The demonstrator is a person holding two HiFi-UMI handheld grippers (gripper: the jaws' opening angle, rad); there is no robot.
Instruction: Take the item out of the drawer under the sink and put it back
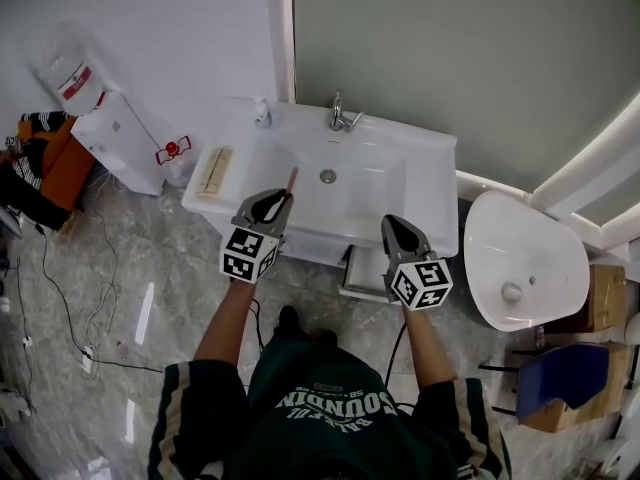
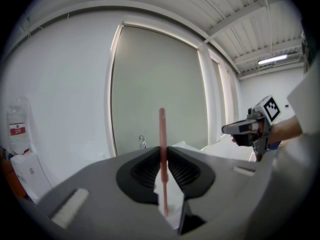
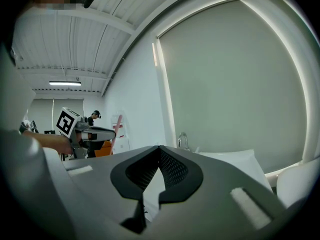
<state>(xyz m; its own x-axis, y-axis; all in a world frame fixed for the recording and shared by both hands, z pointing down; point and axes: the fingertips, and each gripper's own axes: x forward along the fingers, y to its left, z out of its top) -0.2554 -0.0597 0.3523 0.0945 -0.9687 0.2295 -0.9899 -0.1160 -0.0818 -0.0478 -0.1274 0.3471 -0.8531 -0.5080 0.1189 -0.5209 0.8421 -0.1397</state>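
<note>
A thin pink stick [image 1: 292, 178] stands upright between the pads of my left gripper [image 1: 283, 200], which is shut on it above the front of the white sink [image 1: 420, 158]. In the left gripper view the pink stick [image 2: 162, 129] rises from the left gripper [image 2: 163, 151] and its lower end runs down behind the jaws. My right gripper [image 1: 392, 224] hovers at the sink's front edge, shut with nothing in it. Below, between the two grippers, the drawer [image 1: 365, 273] under the sink stands pulled out a little. The right gripper [image 3: 159, 148] sees the left gripper [image 3: 112, 132] holding the stick [image 3: 118, 126].
A faucet [image 1: 342, 116] and a soap bottle [image 1: 262, 113] stand at the sink's back. A wooden piece [image 1: 214, 170] lies on its left rim. A toilet [image 1: 525, 258] is to the right, a white box [image 1: 120, 138] and cables [image 1: 60, 298] to the left.
</note>
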